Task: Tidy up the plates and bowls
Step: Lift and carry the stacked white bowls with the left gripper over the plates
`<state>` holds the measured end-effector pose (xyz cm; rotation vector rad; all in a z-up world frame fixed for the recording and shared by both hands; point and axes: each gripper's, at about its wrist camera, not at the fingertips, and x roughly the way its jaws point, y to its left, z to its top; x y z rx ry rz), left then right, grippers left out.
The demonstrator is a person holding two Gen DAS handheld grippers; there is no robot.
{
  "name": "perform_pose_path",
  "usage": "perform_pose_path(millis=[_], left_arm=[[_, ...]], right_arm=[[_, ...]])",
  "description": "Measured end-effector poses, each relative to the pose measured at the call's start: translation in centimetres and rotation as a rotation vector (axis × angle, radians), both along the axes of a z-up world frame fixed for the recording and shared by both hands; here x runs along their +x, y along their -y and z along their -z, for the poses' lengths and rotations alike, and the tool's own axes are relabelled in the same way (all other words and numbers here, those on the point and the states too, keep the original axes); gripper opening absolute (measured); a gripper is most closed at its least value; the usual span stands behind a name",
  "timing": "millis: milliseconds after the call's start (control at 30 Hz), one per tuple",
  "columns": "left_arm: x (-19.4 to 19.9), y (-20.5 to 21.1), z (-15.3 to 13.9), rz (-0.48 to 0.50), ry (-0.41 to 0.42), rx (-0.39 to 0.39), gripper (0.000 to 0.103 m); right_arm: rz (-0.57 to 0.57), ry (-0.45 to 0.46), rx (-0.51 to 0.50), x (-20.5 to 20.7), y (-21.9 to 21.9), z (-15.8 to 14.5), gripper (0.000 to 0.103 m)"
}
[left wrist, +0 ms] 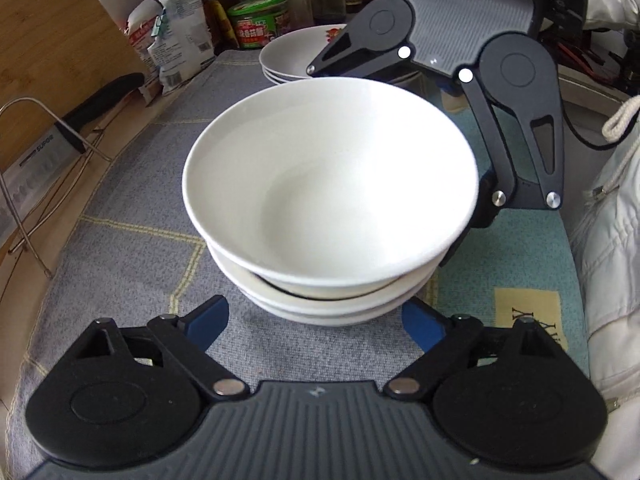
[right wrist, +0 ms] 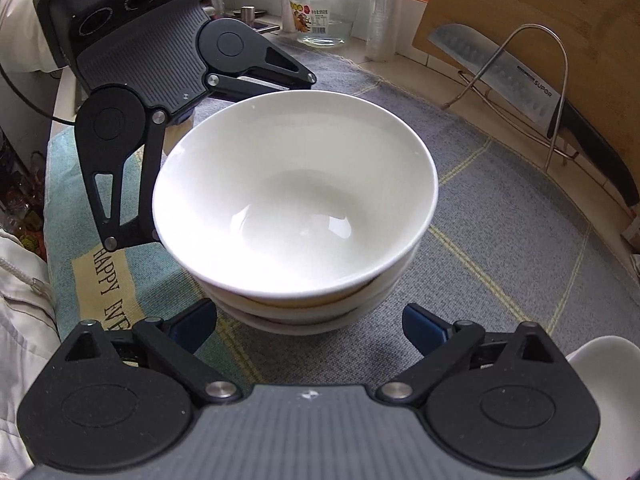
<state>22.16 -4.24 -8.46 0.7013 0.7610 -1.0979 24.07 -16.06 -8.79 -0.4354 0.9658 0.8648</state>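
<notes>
Stack of white bowls [left wrist: 332,200] stood empty on a grey-and-teal cloth [left wrist: 132,200], flanked by two hand-held grippers on opposite sides.

The left gripper [left wrist: 316,326] and the right gripper [right wrist: 310,326] each had blue-tipped fingers [left wrist: 210,320] spread wide on either side of the stack's base, gripping nothing; whether any pad touched the china could not be made out. The bowls hid the far fingertips of each tool. Behind, a pile of plates [left wrist: 292,54] was partly blocked. A cleaver [right wrist: 500,76] marked "SUPOR" leaned in a wire rack [right wrist: 536,92] against a chopping board [right wrist: 532,12]. The cloth read "HAPPY EVE", cut off. An apparently empty glass jar [right wrist: 326,12] carried an unreadable label.
</notes>
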Motion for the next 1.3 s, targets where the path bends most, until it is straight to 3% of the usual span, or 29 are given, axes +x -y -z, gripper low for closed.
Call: perform_pose_path(millis=[467,1300], left_arm=[[1.1,0.7,-0.3,0.11,-0.016,0.017,0.086],[0.7,0.5,-1.1,0.073,-0.057,-0.011,0.083]], right_arm=[[-0.064,-0.006,0.012,0.9,-0.4,-0.4,0.086],[-0.084,-0.024,-0.023,0.6,-0.8,-2.0,0.085]])
